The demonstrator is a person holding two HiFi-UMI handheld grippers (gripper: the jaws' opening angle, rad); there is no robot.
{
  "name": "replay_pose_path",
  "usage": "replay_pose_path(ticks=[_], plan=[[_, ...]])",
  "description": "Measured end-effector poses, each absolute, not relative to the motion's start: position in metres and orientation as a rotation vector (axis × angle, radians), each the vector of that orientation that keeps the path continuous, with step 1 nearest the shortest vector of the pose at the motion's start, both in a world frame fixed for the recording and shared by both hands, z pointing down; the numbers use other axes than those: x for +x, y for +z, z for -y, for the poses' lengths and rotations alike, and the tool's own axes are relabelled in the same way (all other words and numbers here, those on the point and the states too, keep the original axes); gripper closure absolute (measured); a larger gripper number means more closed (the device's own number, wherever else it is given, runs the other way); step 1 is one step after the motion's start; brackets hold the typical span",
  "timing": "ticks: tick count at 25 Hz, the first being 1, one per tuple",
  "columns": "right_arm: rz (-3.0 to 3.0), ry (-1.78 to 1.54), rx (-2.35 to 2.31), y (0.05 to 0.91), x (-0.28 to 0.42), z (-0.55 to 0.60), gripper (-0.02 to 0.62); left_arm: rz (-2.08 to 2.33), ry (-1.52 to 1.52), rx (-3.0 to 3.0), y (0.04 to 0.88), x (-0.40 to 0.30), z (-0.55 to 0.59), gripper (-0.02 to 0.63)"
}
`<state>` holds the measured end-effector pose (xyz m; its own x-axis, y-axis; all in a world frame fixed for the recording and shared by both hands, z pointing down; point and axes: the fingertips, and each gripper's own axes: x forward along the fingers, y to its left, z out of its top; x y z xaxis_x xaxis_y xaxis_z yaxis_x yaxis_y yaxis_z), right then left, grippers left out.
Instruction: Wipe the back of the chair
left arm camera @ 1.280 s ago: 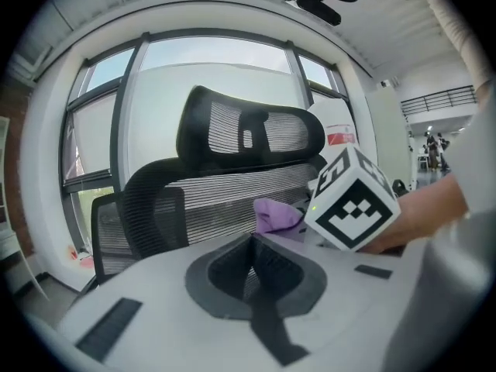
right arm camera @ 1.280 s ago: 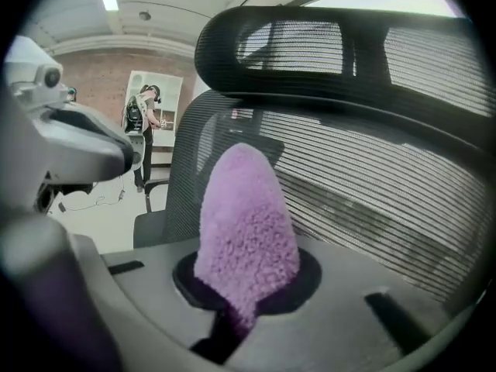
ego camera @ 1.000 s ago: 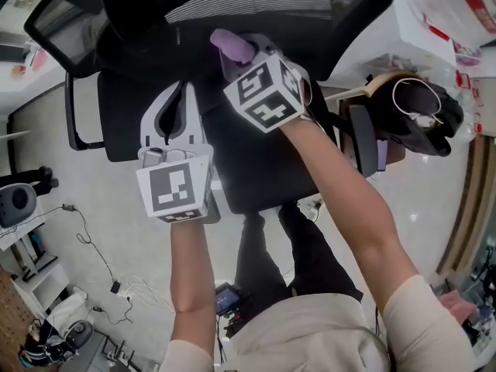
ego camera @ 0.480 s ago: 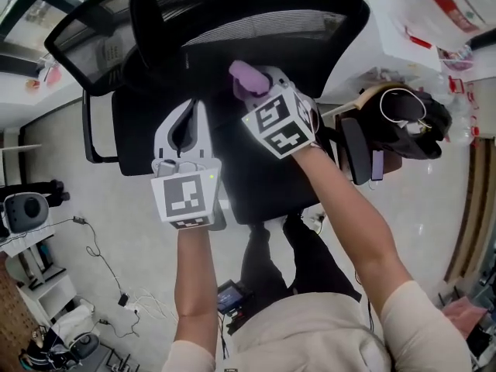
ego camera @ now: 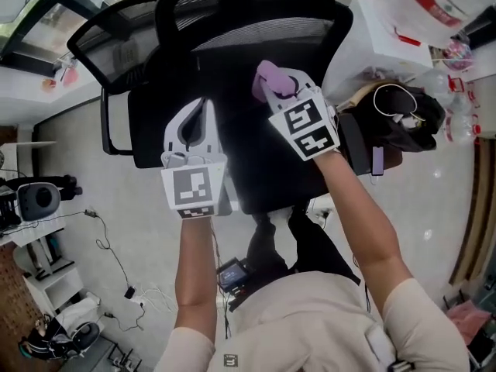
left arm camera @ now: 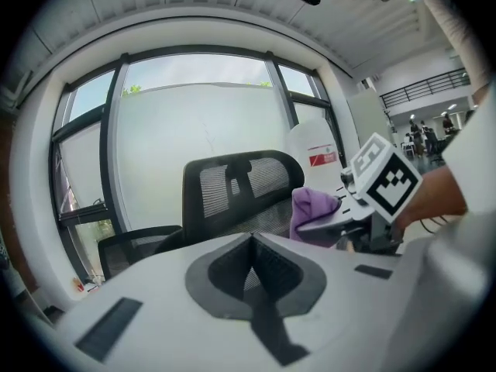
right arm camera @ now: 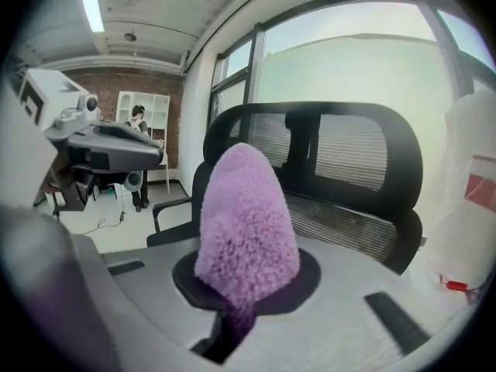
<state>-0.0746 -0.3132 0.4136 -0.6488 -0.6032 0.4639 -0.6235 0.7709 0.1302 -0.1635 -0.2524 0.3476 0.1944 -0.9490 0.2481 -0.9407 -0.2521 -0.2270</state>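
Note:
The black office chair's mesh back (ego camera: 256,23) stands at the top of the head view, with the seat (ego camera: 256,173) below it. My right gripper (ego camera: 273,91) is shut on a fluffy purple cloth (ego camera: 268,76), held over the seat just short of the back's lower edge. In the right gripper view the cloth (right arm camera: 246,219) stands up between the jaws, and the chair back (right arm camera: 349,157) rises behind it, not touching. My left gripper (ego camera: 203,108) hovers over the seat's left side, jaws closed together on nothing. The left gripper view shows the chair back (left arm camera: 240,183) ahead and the cloth (left arm camera: 313,208) to its right.
A black armrest (ego camera: 115,122) juts out at the chair's left. A dark bag (ego camera: 407,115) rests on a stool at the right, with a white plastic bag (ego camera: 434,6) behind it. Cables (ego camera: 105,246) trail on the floor at left. A person (right arm camera: 139,173) stands far off.
The head view has shifted, so more of the chair back shows and the chair sits lower and further right. Both grippers stay over the seat, and the cloth is still held.

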Motion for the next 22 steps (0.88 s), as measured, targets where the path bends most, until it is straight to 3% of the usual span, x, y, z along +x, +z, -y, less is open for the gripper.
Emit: replay_pose_path(ticks=[22], plan=[[2.566, -0.180, 0.984, 0.226, -0.014, 0.214, 0.577, -1.816, -0.444, -2.312, 0.203, -0.166, 0.154, 0.600]])
